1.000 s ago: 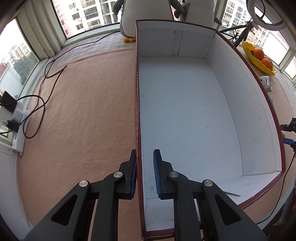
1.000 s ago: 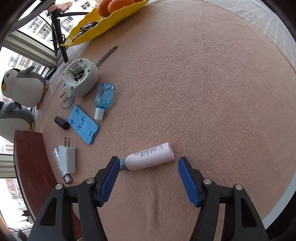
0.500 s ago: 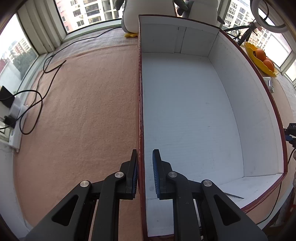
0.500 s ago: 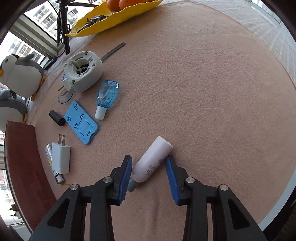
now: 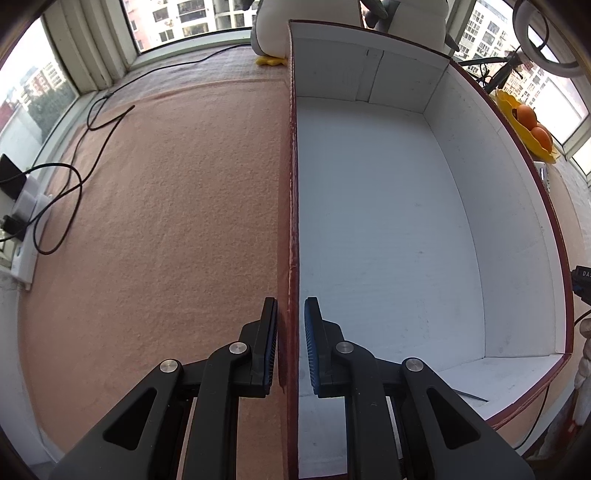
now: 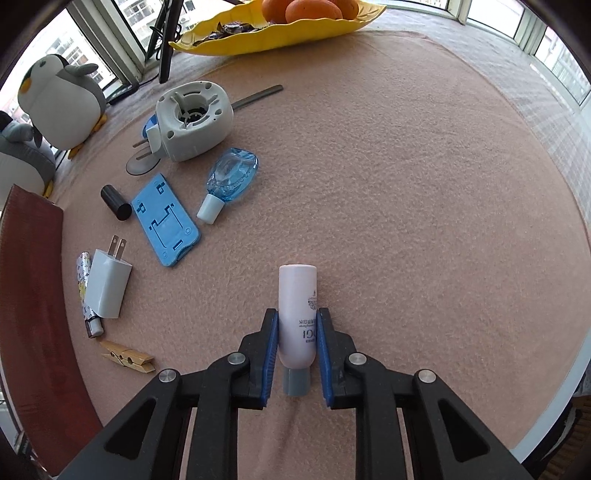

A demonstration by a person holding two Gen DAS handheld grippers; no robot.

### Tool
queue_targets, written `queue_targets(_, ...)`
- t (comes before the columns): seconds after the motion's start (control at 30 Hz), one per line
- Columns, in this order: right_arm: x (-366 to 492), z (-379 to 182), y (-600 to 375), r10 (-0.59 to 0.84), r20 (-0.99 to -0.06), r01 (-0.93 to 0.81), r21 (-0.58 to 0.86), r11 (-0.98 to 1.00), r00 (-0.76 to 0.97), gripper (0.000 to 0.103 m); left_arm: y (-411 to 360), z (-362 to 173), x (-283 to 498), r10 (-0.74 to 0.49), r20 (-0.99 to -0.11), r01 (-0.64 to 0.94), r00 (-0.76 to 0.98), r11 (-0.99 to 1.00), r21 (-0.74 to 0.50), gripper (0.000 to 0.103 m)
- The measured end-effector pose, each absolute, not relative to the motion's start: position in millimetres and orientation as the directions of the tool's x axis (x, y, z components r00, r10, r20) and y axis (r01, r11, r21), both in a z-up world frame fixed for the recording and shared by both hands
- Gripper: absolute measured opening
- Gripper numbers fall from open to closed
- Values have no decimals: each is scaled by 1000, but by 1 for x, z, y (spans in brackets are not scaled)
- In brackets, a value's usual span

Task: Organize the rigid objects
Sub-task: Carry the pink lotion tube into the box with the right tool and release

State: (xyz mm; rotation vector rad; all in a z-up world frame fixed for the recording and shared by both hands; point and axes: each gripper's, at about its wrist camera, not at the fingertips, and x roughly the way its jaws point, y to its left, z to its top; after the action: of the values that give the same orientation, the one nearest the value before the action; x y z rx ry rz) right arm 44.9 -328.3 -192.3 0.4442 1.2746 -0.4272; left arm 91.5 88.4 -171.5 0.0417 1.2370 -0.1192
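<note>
My right gripper [image 6: 297, 319] is shut on a pale pink bottle [image 6: 297, 306] with a grey cap, lying on the peach cloth and pointing away from me. My left gripper [image 5: 290, 310] straddles the near left wall [image 5: 293, 221] of a white-lined, red-edged box, its jaws close on either side of it; the box is empty inside. Loose items lie left of the bottle: a blue phone stand [image 6: 166, 219], a blue bottle [image 6: 231, 177], a white charger plug [image 6: 107, 282], a black cap [image 6: 116, 203] and a wooden clothespin [image 6: 127, 356].
A white round device [image 6: 192, 122] lies at the back left, with a yellow fruit dish [image 6: 280, 26] and two plush penguins [image 6: 61, 99] beyond. The box's red outer wall [image 6: 33, 295] is at the left. Cables [image 5: 66, 177] and a power strip lie left of the box.
My right gripper has closed from wide open onto the pink bottle, which turned from lying crosswise to pointing away. The left gripper's jaws have closed slightly around the box wall.
</note>
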Motion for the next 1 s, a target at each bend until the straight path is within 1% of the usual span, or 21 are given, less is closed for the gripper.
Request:
queue_targets(0.2, 43, -176, -321, -57, -957, 488, 94, 868, 286, 18, 91, -174, 93, -50, -943, 87, 329, 996, -23, 13)
queue_targets(0.27, 39, -163, -315, -62, -949, 454, 91, 886, 311, 18, 91, -174, 93, -44, -941, 77, 334, 997, -19, 13)
queue_targets(0.3, 40, -157, -310, -64, -944, 435, 89, 896, 325, 18, 91, -174, 93, -41, -941, 74, 335, 997, -17, 10)
queue_targets(0.43, 47, -130, -284, -58, -921, 343, 84, 936, 385, 18, 91, -173, 92, -18, -936, 58, 351, 998, 3, 10)
queue_targets(0.53, 52, -111, -261, -26, -905, 261, 95, 961, 425, 18, 91, -172, 91, -7, -932, 43, 362, 999, 9, 8)
queue_targets(0.73, 65, -83, -209, 72, -877, 103, 137, 985, 475, 18, 91, -172, 91, 0, -929, 25, 371, 1000, 10, 8)
queue_targets(1.0, 76, -63, -135, 203, -856, -139, 155, 978, 476, 18, 91, -171, 88, 4, -920, 4, 392, 1000, 7, 8)
